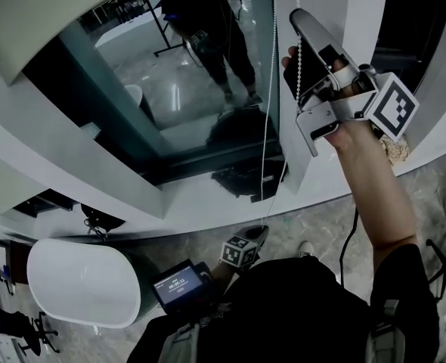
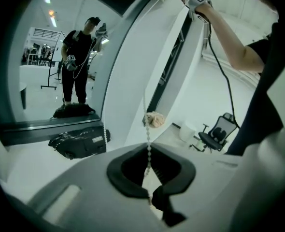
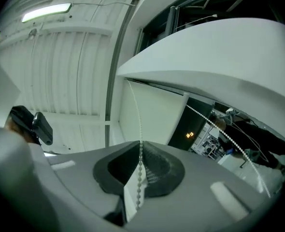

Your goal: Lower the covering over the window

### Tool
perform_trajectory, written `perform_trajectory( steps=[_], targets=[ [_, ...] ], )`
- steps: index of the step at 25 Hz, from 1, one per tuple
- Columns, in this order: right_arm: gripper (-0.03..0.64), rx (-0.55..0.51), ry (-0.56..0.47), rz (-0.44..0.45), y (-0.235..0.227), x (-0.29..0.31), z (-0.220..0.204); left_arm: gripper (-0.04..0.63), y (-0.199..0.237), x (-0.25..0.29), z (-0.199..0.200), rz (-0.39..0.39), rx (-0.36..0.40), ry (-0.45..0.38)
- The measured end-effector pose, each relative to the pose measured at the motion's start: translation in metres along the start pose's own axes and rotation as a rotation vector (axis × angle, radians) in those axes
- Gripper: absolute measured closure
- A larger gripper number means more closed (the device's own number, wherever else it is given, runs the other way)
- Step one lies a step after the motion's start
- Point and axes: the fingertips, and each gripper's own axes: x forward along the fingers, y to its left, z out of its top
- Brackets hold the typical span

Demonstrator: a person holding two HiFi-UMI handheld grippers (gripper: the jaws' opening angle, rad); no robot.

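**Two grips on a thin bead chain**

What I'm working is the bead chain (image 2: 148, 139), not the covering itself. The chain hangs beside the window (image 1: 185, 66) and runs up towards its head, where a pale panel (image 3: 152, 112) sits under the curved ledge. I take that panel for the covering, though I can't be sure.

My left hand-held gripper (image 2: 149, 175) is low and pinched closed on the chain. My right hand-held gripper (image 3: 137, 178) is raised high, tilted upward, and clamped on the chain too.

I expect the chain to be light and completely limp. It should only carry a pull along its length, and the small, smooth beads could slide through the pads. I'd grip squarely across it, with a bead seated against the pad edge. The pull should be straight down along the strand, because a sideways tug could jerk the chain or strain it.
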Motion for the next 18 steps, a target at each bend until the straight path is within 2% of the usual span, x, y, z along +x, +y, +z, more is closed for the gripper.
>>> perform_trajectory(
  steps=[2, 4, 5, 6, 9, 10, 12, 15, 18],
  targets=[
    [0.609, -0.037, 0.012, 0.002, 0.001, 0.002, -0.004, 0.594, 0.003, -0.002, 0.004, 0.012, -0.010, -0.018],
    [0.609, -0.147, 0.044, 0.007, 0.006, 0.002, -0.009, 0.594, 0.009, -0.006, 0.011, 0.032, -0.034, -0.055],
    [0.607, -0.263, 0.074, 0.005, 0.010, 0.002, -0.011, 0.594, 0.014, -0.008, 0.015, 0.049, -0.056, -0.079],
    [0.607, -0.422, 0.110, -0.006, 0.016, 0.002, -0.013, 0.594, 0.020, -0.010, 0.020, 0.069, -0.083, -0.105],
    [0.607, -0.945, 0.231, -0.102, 0.021, -0.006, -0.012, 0.594, 0.033, -0.020, 0.036, 0.120, -0.149, -0.176],
    [0.607, -1.071, 0.287, -0.137, 0.015, -0.011, -0.015, 0.594, 0.035, -0.023, 0.042, 0.131, -0.158, -0.199],
    [0.606, -1.250, 0.424, -0.196, -0.010, -0.030, -0.033, 0.594, 0.039, -0.030, 0.056, 0.145, -0.163, -0.253],
    [0.606, -1.356, 0.676, -0.280, -0.063, -0.085, -0.086, 0.594, 0.042, -0.044, 0.085, 0.154, -0.166, -0.344],
    [0.606, -1.328, 0.884, -0.384, -0.114, -0.164, -0.144, 0.594, 0.037, -0.060, 0.124, 0.137, -0.145, -0.444]
  ],
)
